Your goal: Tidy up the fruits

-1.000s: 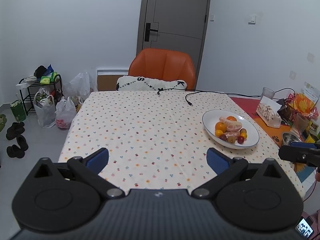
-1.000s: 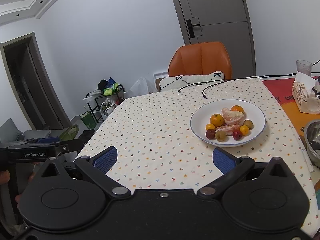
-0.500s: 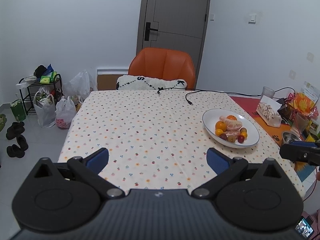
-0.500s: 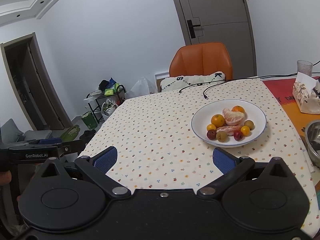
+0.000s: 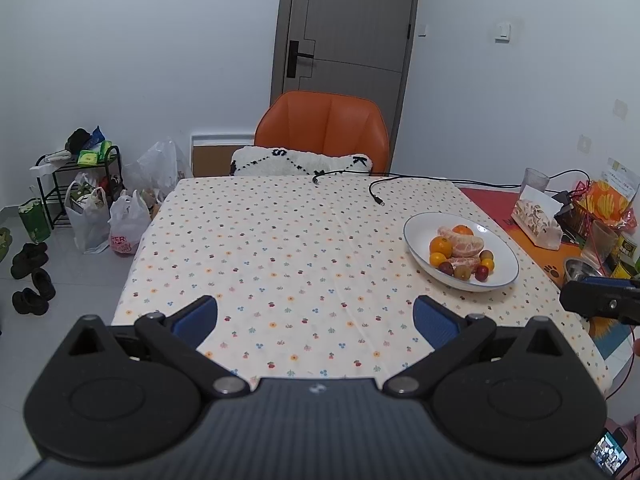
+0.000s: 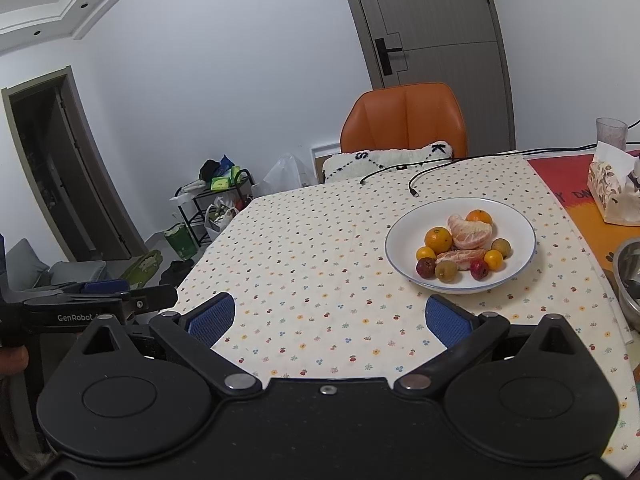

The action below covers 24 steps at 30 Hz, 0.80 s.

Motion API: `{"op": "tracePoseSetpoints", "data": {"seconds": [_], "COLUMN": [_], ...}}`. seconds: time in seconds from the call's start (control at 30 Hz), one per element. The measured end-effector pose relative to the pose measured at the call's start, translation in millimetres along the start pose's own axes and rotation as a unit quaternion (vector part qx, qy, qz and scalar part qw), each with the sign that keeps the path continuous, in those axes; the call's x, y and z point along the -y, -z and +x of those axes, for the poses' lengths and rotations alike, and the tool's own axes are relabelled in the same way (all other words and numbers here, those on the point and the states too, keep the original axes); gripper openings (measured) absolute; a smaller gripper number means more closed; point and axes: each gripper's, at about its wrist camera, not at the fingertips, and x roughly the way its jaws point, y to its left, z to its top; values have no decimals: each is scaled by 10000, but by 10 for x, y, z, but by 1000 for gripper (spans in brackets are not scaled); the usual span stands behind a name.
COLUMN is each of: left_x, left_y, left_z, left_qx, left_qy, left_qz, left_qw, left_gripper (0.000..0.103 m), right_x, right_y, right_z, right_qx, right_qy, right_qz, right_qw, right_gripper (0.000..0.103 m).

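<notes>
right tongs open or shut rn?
Open. In the right wrist view the right tongs have their blue pads spread wide apart, with only bare tablecloth between them, nothing gripped.

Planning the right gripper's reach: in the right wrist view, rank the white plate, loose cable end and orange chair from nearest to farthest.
1. white plate, just ahead of the right gripper, right of centre.
2. cable end, on the cloth past the plate.
3. orange chair, behind the table's far edge.

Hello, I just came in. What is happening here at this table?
A person holds a two-finger gripper in each hand over a table with a dotted tablecloth. The left gripper and the right gripper are both open and hold nothing. A white plate on the table carries small oranges, peeled orange pieces and other small fruits. No fruit is touched at this moment.
</notes>
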Motion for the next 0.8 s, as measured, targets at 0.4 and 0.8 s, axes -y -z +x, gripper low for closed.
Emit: {"op": "tracePoseSetpoints", "data": {"seconds": [0.4,0.8], "left_x": [6,35], "left_y": [3,37], "left_z": [19,49], "left_qx": [-13,-94], "left_qy": [40,42], "left_qz": [7,90], "left_qw": [10000,9999], "left_gripper": [103,103], "right_x": [1,63], "right_y": [6,16], "right_z": [17,59], "right_qx": [-13,-120], "right_qy": [23,165], "right_qz": [-2,35], "right_qw": [10000,9998], "right_gripper": [103,103]}}
